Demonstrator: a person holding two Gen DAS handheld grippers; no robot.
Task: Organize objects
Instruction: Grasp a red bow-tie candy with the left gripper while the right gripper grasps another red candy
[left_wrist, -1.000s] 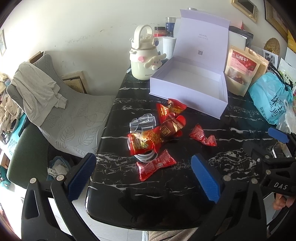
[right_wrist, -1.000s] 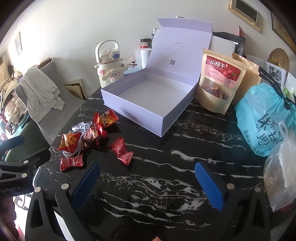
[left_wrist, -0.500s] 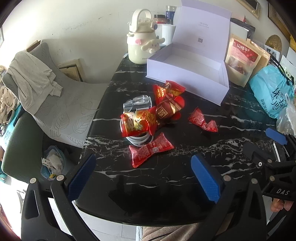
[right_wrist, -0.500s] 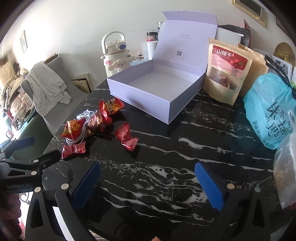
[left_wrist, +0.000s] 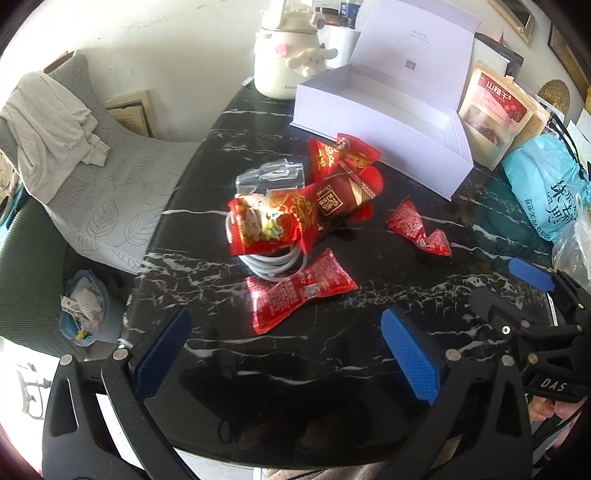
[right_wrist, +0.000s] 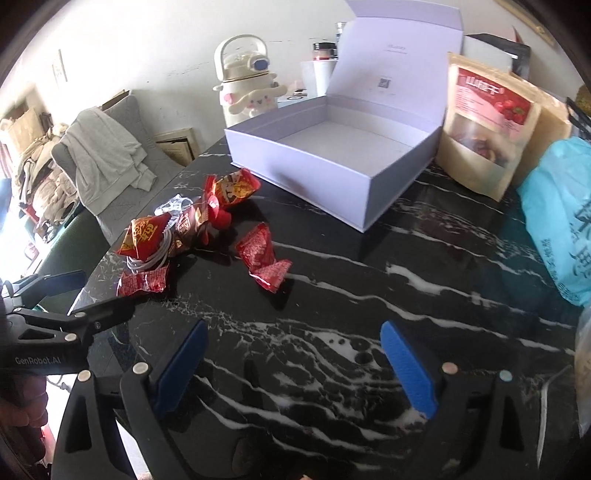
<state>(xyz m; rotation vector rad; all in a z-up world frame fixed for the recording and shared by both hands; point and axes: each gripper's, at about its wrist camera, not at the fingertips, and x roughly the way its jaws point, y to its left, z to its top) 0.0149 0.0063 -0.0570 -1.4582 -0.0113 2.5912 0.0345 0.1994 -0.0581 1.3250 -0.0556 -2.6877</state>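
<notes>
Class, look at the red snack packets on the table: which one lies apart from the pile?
The crumpled red packet, lying alone between the pile and the open box; the others cluster around the white cable.

Black marble table (right_wrist: 369, 295), red snack packets (left_wrist: 299, 295), probably cable (left_wrist: 269, 264), open box (right_wrist: 332, 155)

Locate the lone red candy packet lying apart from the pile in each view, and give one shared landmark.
Left wrist: lone candy packet, right of centre, right of the pile.
Right wrist: it sits left of centre, right of the pile.
Shared landmark: open white box behind it.
</notes>
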